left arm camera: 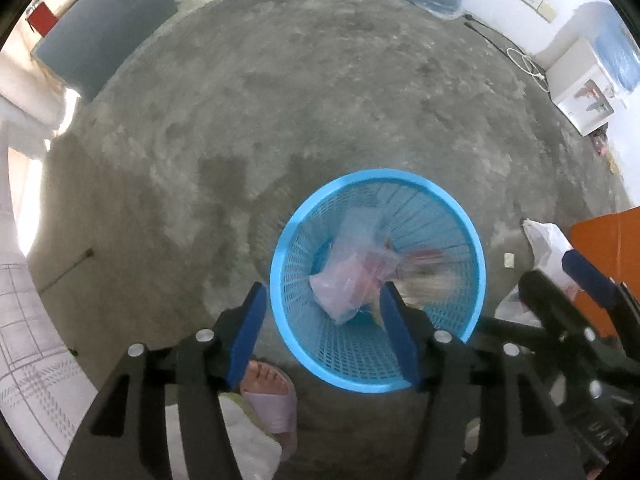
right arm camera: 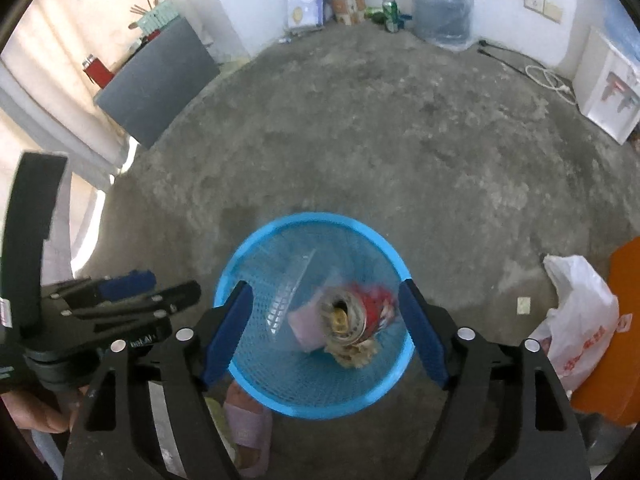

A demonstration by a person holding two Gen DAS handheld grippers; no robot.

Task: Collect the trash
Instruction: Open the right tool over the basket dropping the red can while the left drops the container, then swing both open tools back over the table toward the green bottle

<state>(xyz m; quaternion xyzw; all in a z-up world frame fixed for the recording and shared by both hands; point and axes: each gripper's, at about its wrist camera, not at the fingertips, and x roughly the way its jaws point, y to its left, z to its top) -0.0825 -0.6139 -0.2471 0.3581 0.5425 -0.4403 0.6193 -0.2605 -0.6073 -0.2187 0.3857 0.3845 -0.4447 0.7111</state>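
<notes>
Two hand-held grippers hang over a round blue plastic mesh wastebasket (left arm camera: 280, 280) standing upright on a mottled grey concrete floor (left arm camera: 320, 100), its open mouth facing up toward both cameras. The left gripper (left arm camera: 322, 300), pointing down, has its blue-padded jaws spread apart with nothing pinched between them; a crumpled clear plastic bag with pinkish contents (left arm camera: 352, 276) shows below them inside the basket, its long axis running from the lower left up toward the far rim. The right gripper (right arm camera: 326, 294) also has its jaws spread wide, the pads clear of a crushed red drink can (right arm camera: 358, 312) seen between them over the basket's mouth; blurred, the can lies tilted, its opened top turned toward the camera and its long axis running away to the upper right. Whether the can is resting on the rubbish or in mid-air cannot be told. A pale brown crumpled scrap (right arm camera: 358, 352) lies just under it. In the right wrist view the left gripper appears at the left edge, with the person's hand (right arm camera: 36, 412) below it. A foot in a lilac slipper (left arm camera: 272, 392) stands just beside the basket's near wall. To the right, a white plastic shopping bag (right arm camera: 580, 320) sits on the floor against an orange panel (right arm camera: 628, 280).
</notes>
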